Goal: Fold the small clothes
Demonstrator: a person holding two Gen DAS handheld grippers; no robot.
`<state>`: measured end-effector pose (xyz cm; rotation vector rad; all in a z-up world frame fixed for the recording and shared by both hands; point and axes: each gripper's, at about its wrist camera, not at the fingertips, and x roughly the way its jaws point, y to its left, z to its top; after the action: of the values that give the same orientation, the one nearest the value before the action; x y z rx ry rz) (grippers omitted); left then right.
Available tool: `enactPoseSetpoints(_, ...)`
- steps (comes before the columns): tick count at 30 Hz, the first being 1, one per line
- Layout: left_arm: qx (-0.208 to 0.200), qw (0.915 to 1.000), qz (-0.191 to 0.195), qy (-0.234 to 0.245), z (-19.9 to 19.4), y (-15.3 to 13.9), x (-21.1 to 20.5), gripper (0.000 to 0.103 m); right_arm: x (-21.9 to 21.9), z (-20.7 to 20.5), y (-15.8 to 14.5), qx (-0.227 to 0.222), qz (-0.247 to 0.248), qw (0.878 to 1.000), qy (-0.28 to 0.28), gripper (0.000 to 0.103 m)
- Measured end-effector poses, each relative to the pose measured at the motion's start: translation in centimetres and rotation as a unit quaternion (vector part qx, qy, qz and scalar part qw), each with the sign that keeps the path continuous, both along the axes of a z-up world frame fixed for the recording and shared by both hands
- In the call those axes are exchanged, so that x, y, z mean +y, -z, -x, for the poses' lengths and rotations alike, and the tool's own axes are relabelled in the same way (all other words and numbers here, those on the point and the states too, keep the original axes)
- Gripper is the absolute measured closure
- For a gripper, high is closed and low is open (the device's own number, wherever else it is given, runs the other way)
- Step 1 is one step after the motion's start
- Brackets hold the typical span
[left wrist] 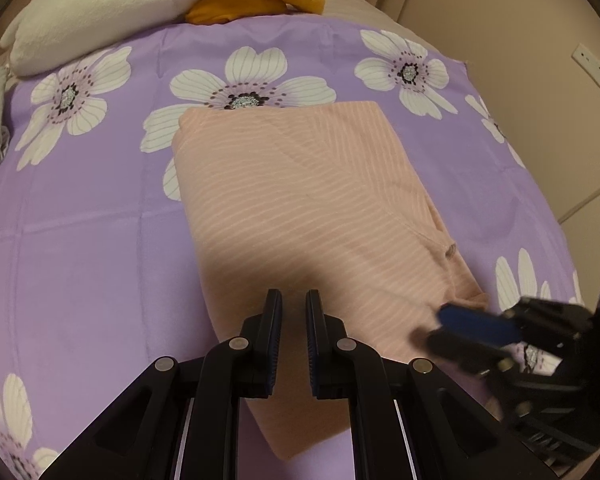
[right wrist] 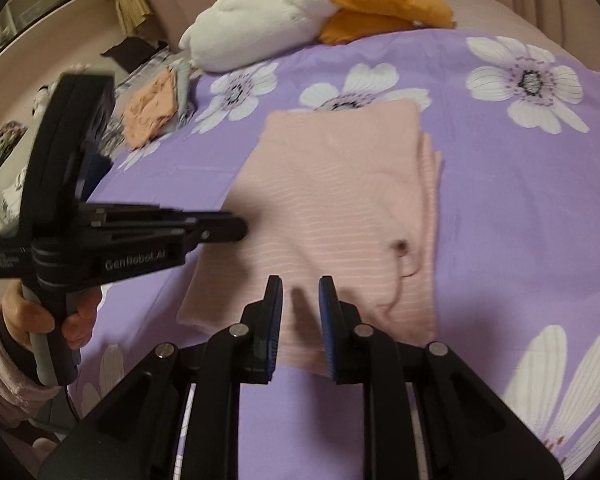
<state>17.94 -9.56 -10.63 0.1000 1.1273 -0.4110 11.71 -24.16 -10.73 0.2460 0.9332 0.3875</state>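
A pink striped garment (left wrist: 300,200) lies folded into a rough rectangle on the purple flowered sheet (left wrist: 80,240). My left gripper (left wrist: 293,300) hovers over its near edge, jaws shut with nothing between them. In the right wrist view that left gripper (right wrist: 240,228) reaches in from the left over the garment (right wrist: 340,200), held by a hand (right wrist: 40,312) in a pink sleeve. My right gripper (right wrist: 300,288) stands slightly open above the garment's near edge, empty. In the left wrist view the right gripper (left wrist: 440,328) appears blurred at the garment's near right corner.
A white plush duck with orange beak and feet (right wrist: 280,20) lies at the far edge of the bed. A small pile of clothes (right wrist: 152,108) sits at the far left. A wall with a socket (left wrist: 596,68) borders the bed on the right.
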Motion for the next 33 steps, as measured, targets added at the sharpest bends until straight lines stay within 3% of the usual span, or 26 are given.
enactPoseSetpoints(7, -0.002, 1.0000, 0.001, 0.003, 0.5, 0.2, -0.1, 0.096, 0.7, 0.2, 2.3, 0.039, 0.011, 0.999, 0.002, 0.083)
enactPoseSetpoints(13, -0.011, 0.9999, -0.004, 0.001, 1.7, 0.0, 0.3, 0.096, 0.1, 1.5, 0.9, 0.023, -0.011, 1.000, 0.003, 0.082)
enactPoseSetpoints(17, -0.013, 0.9999, -0.007, -0.002, 2.6, 0.3, 0.6, 0.096, -0.6, 2.0, -0.5, 0.001, -0.011, 1.000, 0.023, 0.072)
enactPoseSetpoints(20, -0.006, 1.0000, -0.003, -0.004, 3.1, 0.5, 0.7, 0.078, -1.2, 1.8, -0.9, -0.010, -0.010, 0.999, 0.041, 0.067)
enactPoseSetpoints(22, -0.001, 1.0000, 0.007, -0.006, 3.4, 0.7, 0.9, 0.049, -1.4, 1.4, -0.7, -0.008, -0.009, 0.999, 0.050, 0.066)
enactPoseSetpoints(24, -0.009, 0.9999, -0.002, -0.013, 4.0, 0.9, 1.0, 0.037, -1.5, 1.2, 0.1, 0.005, 0.002, 0.998, 0.058, 0.066)
enactPoseSetpoints(29, 0.027, 0.9993, -0.001, -0.024, 4.4, 3.1, 1.9, 0.036, -2.1, 1.1, 2.7, 0.039, 0.015, 0.997, 0.071, 0.068)
enactPoseSetpoints(31, 0.039, 0.9986, 0.012, -0.033, 4.3, 3.4, 2.6, 0.025, -2.5, 1.5, 2.5, 0.036, 0.001, 0.997, 0.072, 0.066)
enactPoseSetpoints(33, 0.051, 0.9975, 0.030, -0.039, 4.0, 3.3, 3.3, 0.020, -3.0, 1.7, 2.1, 0.038, -0.022, 0.997, 0.071, 0.053)
